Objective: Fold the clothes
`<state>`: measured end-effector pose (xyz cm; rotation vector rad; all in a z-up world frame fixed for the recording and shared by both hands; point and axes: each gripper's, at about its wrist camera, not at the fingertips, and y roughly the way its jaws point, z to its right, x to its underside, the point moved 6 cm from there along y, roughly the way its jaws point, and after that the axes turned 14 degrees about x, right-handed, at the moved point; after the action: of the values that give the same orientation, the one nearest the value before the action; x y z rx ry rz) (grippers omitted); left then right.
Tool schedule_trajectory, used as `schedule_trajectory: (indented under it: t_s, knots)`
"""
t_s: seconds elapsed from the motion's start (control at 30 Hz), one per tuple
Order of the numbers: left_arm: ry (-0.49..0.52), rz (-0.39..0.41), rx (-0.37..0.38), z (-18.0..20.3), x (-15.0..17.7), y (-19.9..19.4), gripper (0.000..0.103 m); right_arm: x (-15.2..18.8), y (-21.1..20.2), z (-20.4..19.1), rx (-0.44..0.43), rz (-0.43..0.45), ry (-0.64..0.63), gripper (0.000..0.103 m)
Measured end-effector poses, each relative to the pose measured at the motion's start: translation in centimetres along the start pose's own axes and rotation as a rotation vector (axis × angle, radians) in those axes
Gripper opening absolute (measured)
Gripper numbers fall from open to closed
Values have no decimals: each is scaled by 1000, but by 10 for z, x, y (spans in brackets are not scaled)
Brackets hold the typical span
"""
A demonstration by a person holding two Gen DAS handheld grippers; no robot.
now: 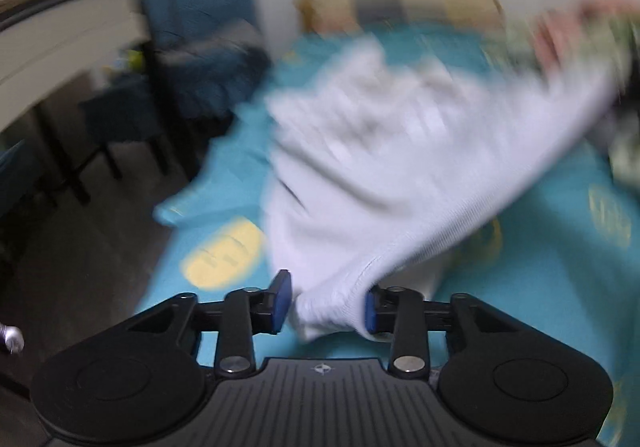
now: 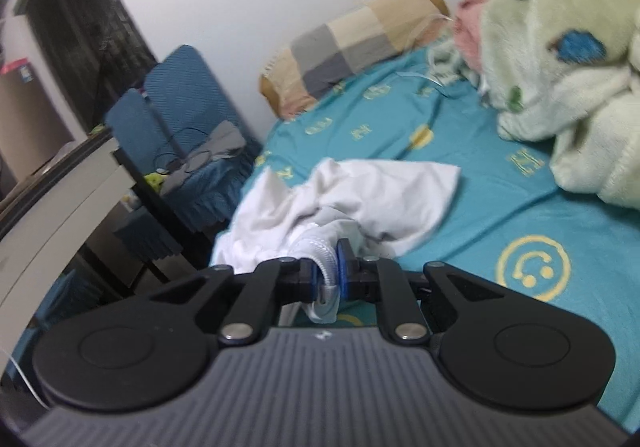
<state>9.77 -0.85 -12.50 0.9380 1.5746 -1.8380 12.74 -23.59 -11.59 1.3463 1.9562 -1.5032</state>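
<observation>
The left wrist view is smeared by motion: the white garment (image 1: 384,151) shows no clear folds, and the pillow (image 1: 396,3) and blanket (image 1: 576,35) behind it are mere colour patches. In the right wrist view, the green blanket (image 2: 560,59) runs off the right edge.
</observation>
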Motion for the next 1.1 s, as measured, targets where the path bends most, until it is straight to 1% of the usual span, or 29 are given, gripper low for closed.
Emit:
schedule_trajectory:
  t_s: [0.03, 0.1, 0.17, 0.2, 0.23, 0.27, 0.33, 0.37, 0.43, 0.53, 0.63, 0.73, 0.77, 0.8, 0.83, 0.87, 0.9, 0.93, 1.0, 1.03, 1.1]
  knots:
    - [-43, 64, 17, -6, -10, -14, 18, 1, 4, 3, 0, -31, 3, 14]
    - [-122, 171, 83, -15, -26, -37, 15, 7, 9, 7, -19, -88, 18, 16]
    - [-145, 241, 136, -18, -38, -52, 13, 12, 11, 7, -49, -135, 25, 21]
    - [-144, 262, 162, -18, -44, -55, 13, 14, 11, 5, -59, -148, 21, 28]
    - [-145, 273, 187, -17, -47, -58, 13, 15, 11, 3, -67, -155, 11, 37]
    - [-149, 276, 207, -16, -49, -60, 13, 17, 10, 1, -74, -161, 1, 42]
    - [-165, 271, 244, -16, -51, -62, 13, 20, 9, -5, -100, -165, -19, 63]
    - [-172, 270, 255, -17, -51, -62, 13, 22, 8, -9, -112, -166, -35, 66]
    - [-186, 268, 275, -18, -52, -62, 13, 26, 6, -19, -127, -167, -90, 67]
    - [-219, 274, 309, -24, -54, -61, 13, 37, 5, -41, -122, -156, -236, 67]
    - [-242, 277, 329, -31, -56, -60, 13, 54, 2, -68, -92, -96, -430, 65]
    - [-266, 285, 346, -38, -59, -59, 13, 73, 0, -93, -44, 11, -630, 65]
    - [-275, 288, 350, -41, -61, -58, 13, 80, -2, -102, -52, 39, -710, 65]
    - [-284, 294, 353, -44, -62, -58, 13, 89, -3, -108, -68, 49, -772, 65]
    - [-291, 300, 357, -46, -63, -59, 13, 95, -5, -111, -82, 44, -808, 64]
    - [-299, 307, 359, -49, -65, -59, 13, 97, -5, -111, -82, 41, -818, 64]
    - [-308, 313, 359, -51, -66, -60, 13, 97, -6, -109, -64, 50, -805, 64]
    - [-317, 319, 358, -54, -67, -61, 13, 90, -6, -103, -38, 68, -761, 64]
    - [-326, 330, 350, -59, -69, -62, 13, 71, -8, -89, 18, 107, -644, 64]
    - [-329, 328, 346, -61, -69, -61, 13, 60, -10, -79, 30, 115, -559, 64]
    - [-336, 320, 340, -63, -70, -59, 13, 39, -13, -55, 25, 110, -361, 64]
